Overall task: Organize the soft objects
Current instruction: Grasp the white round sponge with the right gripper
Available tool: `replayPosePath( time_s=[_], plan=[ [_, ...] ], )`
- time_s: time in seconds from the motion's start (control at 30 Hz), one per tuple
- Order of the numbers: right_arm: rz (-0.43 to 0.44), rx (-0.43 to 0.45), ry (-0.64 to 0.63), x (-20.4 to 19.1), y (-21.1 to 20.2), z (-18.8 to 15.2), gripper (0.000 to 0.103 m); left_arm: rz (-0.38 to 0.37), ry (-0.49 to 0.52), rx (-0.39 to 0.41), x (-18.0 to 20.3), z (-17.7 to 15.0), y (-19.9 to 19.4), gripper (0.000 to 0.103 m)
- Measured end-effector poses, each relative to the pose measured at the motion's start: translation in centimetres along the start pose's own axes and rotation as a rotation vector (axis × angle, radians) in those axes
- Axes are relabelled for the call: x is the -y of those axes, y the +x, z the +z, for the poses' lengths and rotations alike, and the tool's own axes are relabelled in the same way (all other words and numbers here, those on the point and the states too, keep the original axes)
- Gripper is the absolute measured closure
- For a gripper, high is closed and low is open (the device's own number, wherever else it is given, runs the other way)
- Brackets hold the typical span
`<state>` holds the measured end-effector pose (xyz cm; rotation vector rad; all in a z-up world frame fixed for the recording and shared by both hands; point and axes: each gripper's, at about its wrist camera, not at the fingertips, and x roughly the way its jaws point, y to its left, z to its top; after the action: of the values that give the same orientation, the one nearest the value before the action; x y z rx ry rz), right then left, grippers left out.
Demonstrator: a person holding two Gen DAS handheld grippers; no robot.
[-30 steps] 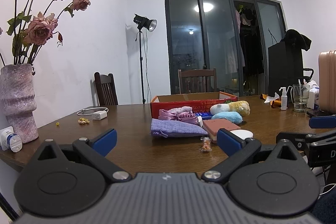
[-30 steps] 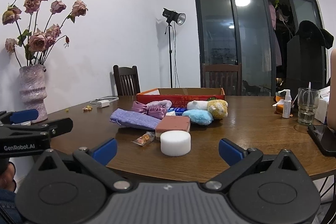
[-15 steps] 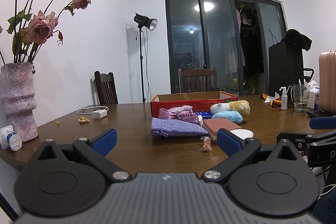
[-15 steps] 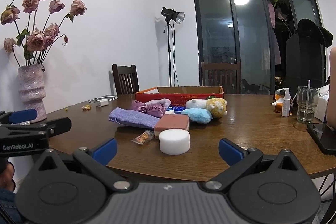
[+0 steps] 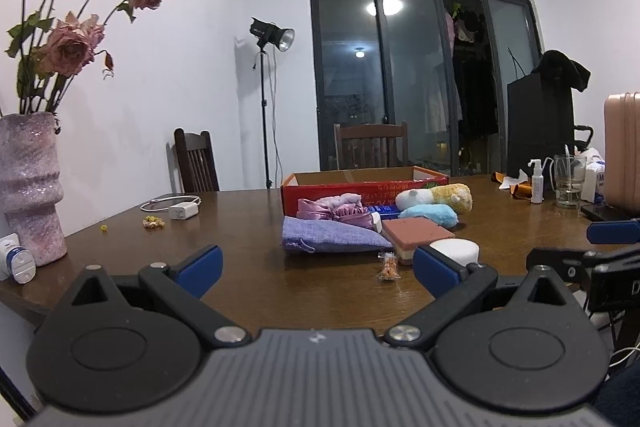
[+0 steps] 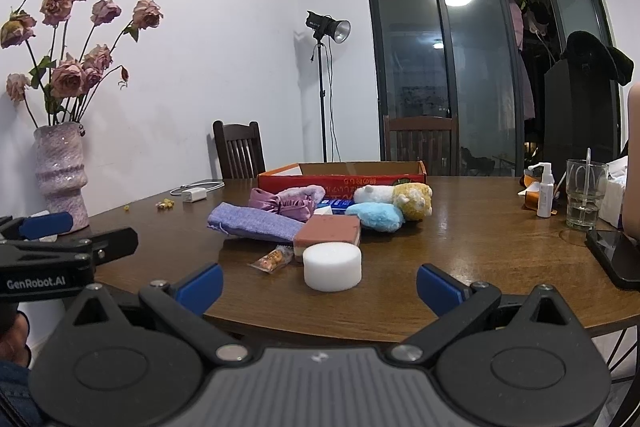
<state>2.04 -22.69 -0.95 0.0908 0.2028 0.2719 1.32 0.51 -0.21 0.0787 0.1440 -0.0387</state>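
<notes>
I hold both grippers, left [image 5: 318,265] and right [image 6: 319,283], spread wide and empty at the table [image 6: 460,259] edge; the white sponge [image 6: 332,266] lies just beyond my right jaws, before the box [image 6: 340,181].

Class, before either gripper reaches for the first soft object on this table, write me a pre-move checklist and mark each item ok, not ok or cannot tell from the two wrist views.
1. Left gripper open and empty: ok.
2. Right gripper open and empty: ok.
3. White round sponge nearest the right gripper, nothing in between: ok.
4. Red cardboard box open at the top: ok.
5. Space inside the box: cannot tell, interior hidden.
6. Drinking glass and phone lie to the right, away from the soft pile: ok.
</notes>
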Motion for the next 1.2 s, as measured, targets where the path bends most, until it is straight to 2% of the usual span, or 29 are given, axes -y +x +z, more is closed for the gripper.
replayPosePath(
  time_s=[0.13,0.33,0.4,0.47,0.5,0.53,0.67,0.77,0.8,0.87,0.93,1.03,1.2],
  plan=[
    [0.006,0.005,0.031,1.1,1.2,0.4,0.000,0.017,-0.033,0.016,-0.5,0.2,2.1,0.000],
    [-0.035,-0.032,0.038,3.2,4.9,0.8,0.000,-0.040,-0.073,-0.075,0.3,0.9,7.0,0.000],
    [-0.042,-0.061,0.057,4.2,6.3,1.0,0.000,-0.076,-0.077,-0.107,0.8,1.2,8.6,0.004],
    [-0.036,-0.086,0.091,5.3,7.8,1.4,0.003,-0.118,-0.098,-0.147,1.4,1.6,10.2,0.019],
    [-0.022,-0.098,0.118,5.9,8.5,1.6,0.006,-0.148,-0.114,-0.173,1.7,1.9,11.1,0.026],
    [-0.005,-0.116,0.148,6.4,9.4,1.7,0.014,-0.185,-0.127,-0.199,1.9,2.1,12.0,0.038],
    [0.061,-0.164,0.202,7.3,12.1,2.0,0.042,-0.308,-0.173,-0.289,3.1,2.7,15.2,0.060],
    [0.109,-0.196,0.256,7.9,14.2,2.2,0.057,-0.362,-0.191,-0.349,4.1,2.5,17.3,0.067],
    [0.128,-0.209,0.272,8.0,14.8,2.3,0.059,-0.382,-0.209,-0.386,4.2,2.3,18.2,0.068],
    [0.176,-0.238,0.299,8.3,15.8,2.0,0.072,-0.419,-0.249,-0.453,4.3,1.7,19.6,0.074],
    [0.207,-0.264,0.331,8.5,16.5,1.7,0.075,-0.435,-0.281,-0.469,4.1,1.4,19.9,0.075],
    [0.234,-0.279,0.384,9.0,17.0,1.5,0.078,-0.476,-0.326,-0.495,3.7,1.4,20.5,0.086],
    [0.242,-0.284,0.385,9.0,16.7,2.4,0.081,-0.514,-0.392,-0.514,3.3,2.3,21.3,0.086]
  ],
)
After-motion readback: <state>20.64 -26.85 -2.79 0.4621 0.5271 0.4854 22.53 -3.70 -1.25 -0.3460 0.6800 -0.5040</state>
